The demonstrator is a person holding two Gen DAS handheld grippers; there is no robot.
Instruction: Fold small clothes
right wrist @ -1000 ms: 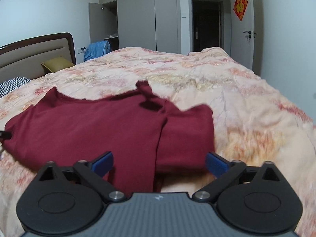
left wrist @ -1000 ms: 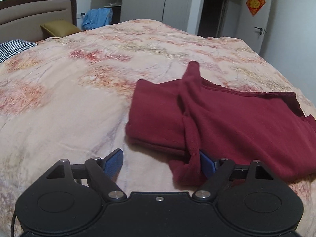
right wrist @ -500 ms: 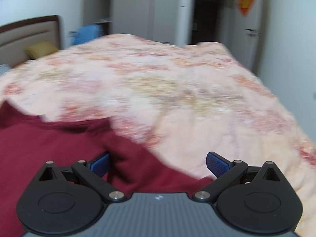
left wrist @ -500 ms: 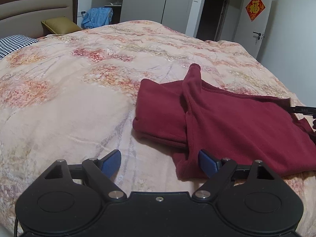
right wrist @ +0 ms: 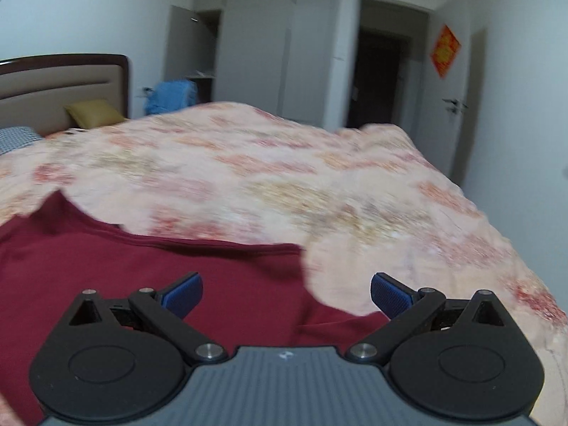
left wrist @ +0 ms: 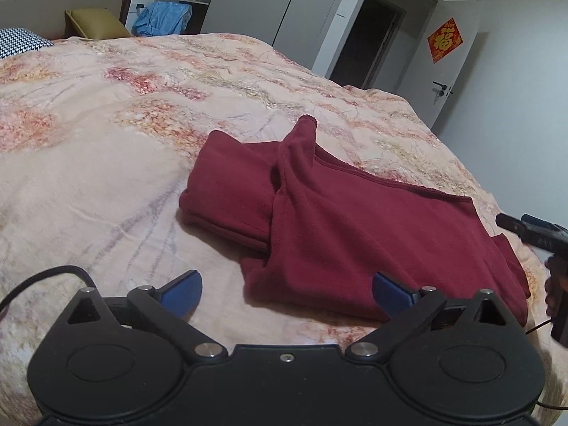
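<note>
A dark red top (left wrist: 355,227) lies on the bed, with its left side and a sleeve folded over the body. My left gripper (left wrist: 285,289) is open and empty, just short of the top's near left corner. In the right wrist view the red top (right wrist: 142,277) fills the lower left, blurred by motion. My right gripper (right wrist: 285,293) is open and empty, low over the top's right edge. It also shows in the left wrist view (left wrist: 532,230) at the far right edge.
The bed has a floral peach quilt (left wrist: 106,163). A headboard (right wrist: 53,78), a yellow pillow (right wrist: 94,113) and a checked pillow (left wrist: 17,41) are at the far left. Blue clothes (right wrist: 174,96), wardrobes and a doorway (right wrist: 381,78) stand behind.
My right gripper has moved right and low to the top's right edge, its view swinging off the garment. My left gripper has pulled back slightly from the top's near left corner. Both stayed open.
</note>
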